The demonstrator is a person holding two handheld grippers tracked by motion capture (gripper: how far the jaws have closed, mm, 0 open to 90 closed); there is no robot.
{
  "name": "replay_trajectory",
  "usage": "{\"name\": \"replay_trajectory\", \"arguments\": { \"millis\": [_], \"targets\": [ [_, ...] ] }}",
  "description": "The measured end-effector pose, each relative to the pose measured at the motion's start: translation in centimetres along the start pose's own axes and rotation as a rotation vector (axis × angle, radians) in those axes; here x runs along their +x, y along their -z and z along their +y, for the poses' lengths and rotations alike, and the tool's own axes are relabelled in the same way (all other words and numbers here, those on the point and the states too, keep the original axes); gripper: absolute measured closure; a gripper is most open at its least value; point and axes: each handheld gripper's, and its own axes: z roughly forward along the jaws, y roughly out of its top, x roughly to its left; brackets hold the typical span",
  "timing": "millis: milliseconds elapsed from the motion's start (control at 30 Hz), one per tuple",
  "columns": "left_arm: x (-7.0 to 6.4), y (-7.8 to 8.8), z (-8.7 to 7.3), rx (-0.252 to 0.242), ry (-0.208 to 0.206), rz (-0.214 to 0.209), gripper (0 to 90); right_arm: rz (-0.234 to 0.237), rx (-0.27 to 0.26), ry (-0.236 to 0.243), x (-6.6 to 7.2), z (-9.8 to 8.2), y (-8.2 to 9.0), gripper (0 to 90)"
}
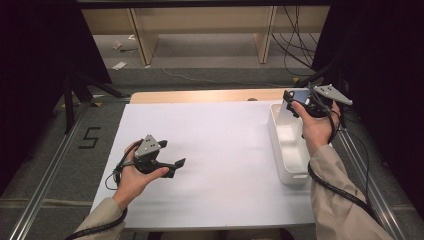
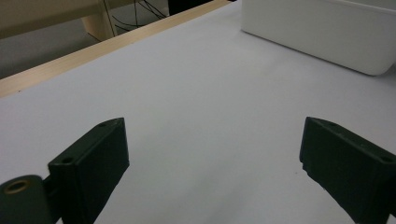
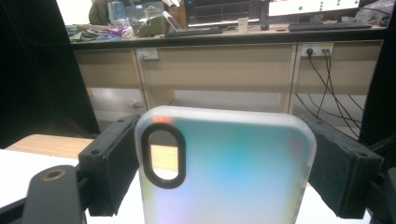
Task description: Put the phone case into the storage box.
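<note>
**Phone case pinched above the bin, left gripper idle over bare desk**

At the far left of the high view, a metal rail (image 1: 47, 172) runs along the floor beside the desk (image 1: 220, 150), whose white sheet ends in a straight left edge just outside the left hand (image 1: 134, 180). That hand holds the left gripper (image 1: 172, 165) low over the sheet, near the front left part. Its two fingers (image 2: 91, 163) stand spread wide with nothing between them, and the left gripper view shows plain white surface running ahead of them.

The middle of the desk is open: from the left gripper across to the bin (image 1: 287, 150) the sheet carries nothing. Along the far edge a strip of bare wood (image 1: 200, 96) shows beyond the sheet, and behind it lie the floor and a wooden shelf frame (image 1: 200, 30).

The bin, one long white tub, sits at the right side of the desk, its long walls running front to back, its near end well back from the front edge of the sheet. Above its far end the right hand (image 1: 315, 127) holds the right gripper (image 1: 300, 102). In the right gripper view, its two fingers (image 3: 109, 168) pinch one phone case (image 3: 229, 168) by its long sides; the case stands upright, translucent, with a dark oval camera opening toward its upper left corner.

Count: two grippers, one bin, one case.
</note>
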Motion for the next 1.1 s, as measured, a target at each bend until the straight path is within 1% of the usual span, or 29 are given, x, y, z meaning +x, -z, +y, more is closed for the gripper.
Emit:
{"name": "replay_trajectory", "arguments": {
  "millis": [1100],
  "targets": [
    [0.01, -0.01, -0.01, 0.001, 0.000, 0.000, 7.5, -0.010, 0.016, 0.000, -0.12, 0.07, -0.89, 18.6]
  ]
}}
